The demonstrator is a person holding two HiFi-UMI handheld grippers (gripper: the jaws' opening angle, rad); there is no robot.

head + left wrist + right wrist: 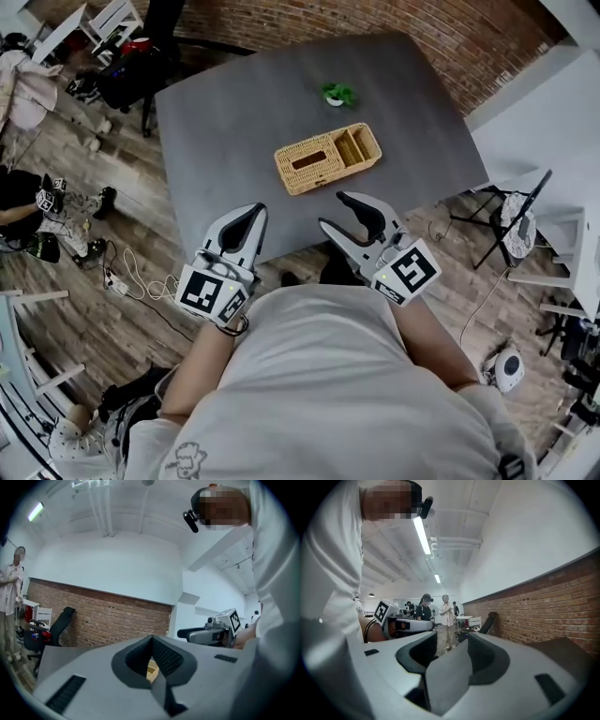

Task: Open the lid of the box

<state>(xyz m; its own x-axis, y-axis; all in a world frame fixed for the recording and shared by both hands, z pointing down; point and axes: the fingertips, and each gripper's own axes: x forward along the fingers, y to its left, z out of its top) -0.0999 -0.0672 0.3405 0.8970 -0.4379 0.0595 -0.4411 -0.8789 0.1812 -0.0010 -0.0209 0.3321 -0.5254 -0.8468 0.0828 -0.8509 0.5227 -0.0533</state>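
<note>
A woven wicker box (327, 157) lies in the middle of the dark grey table (234, 112). Its lid has an oval slot, and open compartments show at its right end. Both grippers hang at the table's near edge, short of the box and touching nothing. My left gripper (255, 211) has its jaws meeting at the tips with nothing held. A sliver of the box (152, 668) shows behind the left gripper (151, 639). My right gripper (332, 209) stands open and empty. In its own view the right gripper (452, 637) has a clear gap between the jaws.
A small green plant (337, 94) in a white pot stands on the table beyond the box. A black office chair (141, 66) is at the far left corner. Cables (131, 277) lie on the floor at left and a folding stand (516, 220) at right. People (447, 616) stand across the room.
</note>
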